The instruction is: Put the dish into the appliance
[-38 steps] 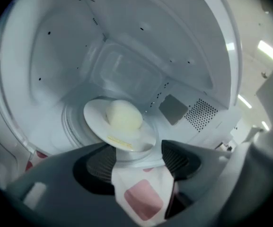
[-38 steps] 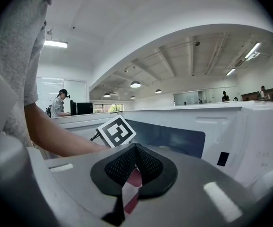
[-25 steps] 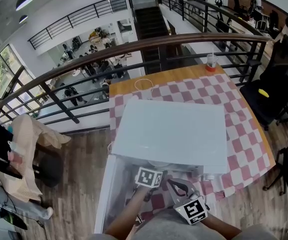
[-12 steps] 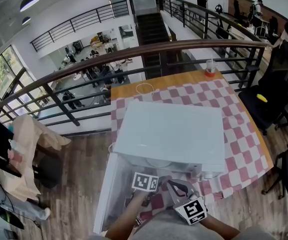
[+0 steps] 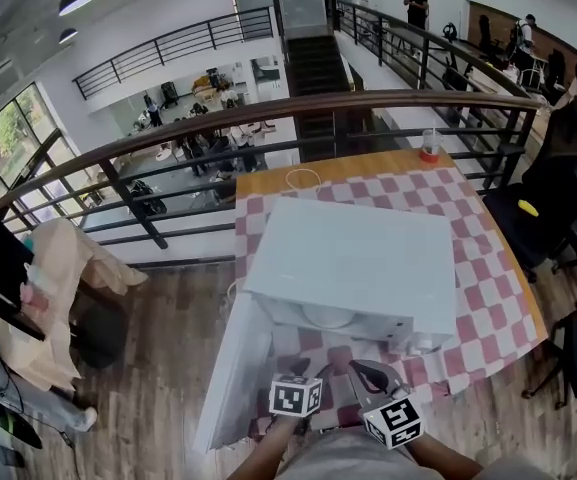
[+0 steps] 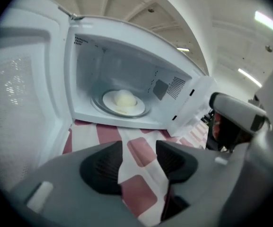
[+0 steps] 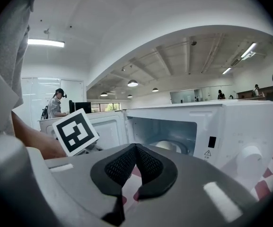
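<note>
While the microwave (image 5: 353, 263) stands with its door (image 5: 230, 368) swung wide toward the near left corner of the worktop (image 5: 368, 166), the dish (image 6: 123, 103) sits inside its cavity. It is a round white plate with a pale, domed piece of food at its middle, and it rests on the glass turntable (image 6: 98, 109). From above, only a sliver of it shows under the front edge of the oven's top. The left tool (image 6: 138, 150) points down at the mouth of the cavity. Its jaws have just been closing but stand a moderate way apart. Nothing is between the dark ribbed pads (image 6: 103, 167) except the red-and-white checked cloth (image 6: 141, 174) seen below them. The right tool (image 7: 136, 149) is just beside it, toward the oven's control side. Its jaws are pressed together at the tips and grip nothing. The left tool's marker cube (image 7: 75, 131) shows in the right gripper view in front of the open door. A strip of checked cloth lies between both tools and the oven. The round knob (image 7: 250, 157) sits on the panel right of the cavity. At the far edge of the worktop, a clear cup (image 5: 428, 146) with a red base stands toward the right corner and a loop of white cable (image 5: 301, 179) lies toward the left. A dark railing (image 5: 268, 108) curves just beyond that edge.
</note>
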Action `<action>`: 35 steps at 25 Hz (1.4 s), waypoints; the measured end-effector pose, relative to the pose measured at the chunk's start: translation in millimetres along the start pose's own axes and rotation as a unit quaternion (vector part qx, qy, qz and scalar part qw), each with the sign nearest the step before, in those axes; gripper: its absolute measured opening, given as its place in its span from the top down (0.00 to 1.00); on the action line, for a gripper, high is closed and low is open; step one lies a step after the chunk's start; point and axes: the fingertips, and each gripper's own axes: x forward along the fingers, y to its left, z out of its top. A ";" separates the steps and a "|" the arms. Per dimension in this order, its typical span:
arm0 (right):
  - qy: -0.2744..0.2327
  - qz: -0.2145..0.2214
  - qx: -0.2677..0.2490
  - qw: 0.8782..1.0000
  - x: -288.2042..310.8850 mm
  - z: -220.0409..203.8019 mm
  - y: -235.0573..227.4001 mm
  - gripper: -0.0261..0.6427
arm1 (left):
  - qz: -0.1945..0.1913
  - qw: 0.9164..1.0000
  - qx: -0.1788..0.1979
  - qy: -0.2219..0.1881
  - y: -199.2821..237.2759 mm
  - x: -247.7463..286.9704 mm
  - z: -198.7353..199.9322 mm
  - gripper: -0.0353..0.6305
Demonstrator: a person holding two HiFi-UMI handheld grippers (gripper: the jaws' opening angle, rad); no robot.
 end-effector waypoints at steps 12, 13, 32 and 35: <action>-0.007 0.008 -0.005 1.000 -13.4 6.6 11.1 0.96 | 0.061 0.986 0.019 -0.151 -33.8 -68.9 4.8 0.93; -0.009 0.009 -0.005 1.000 -16.5 7.1 11.0 0.96 | 0.061 0.985 0.023 -0.158 -39.6 -72.6 4.9 0.93; -0.007 -0.005 -0.006 1.000 -152.4 -27.3 18.2 0.96 | 0.062 0.976 0.038 -0.203 -162.7 -131.3 -49.6 0.93; -0.012 0.002 -0.017 1.000 -174.9 -31.8 26.5 0.96 | 0.069 0.975 0.035 -0.211 -180.1 -140.6 -68.0 0.93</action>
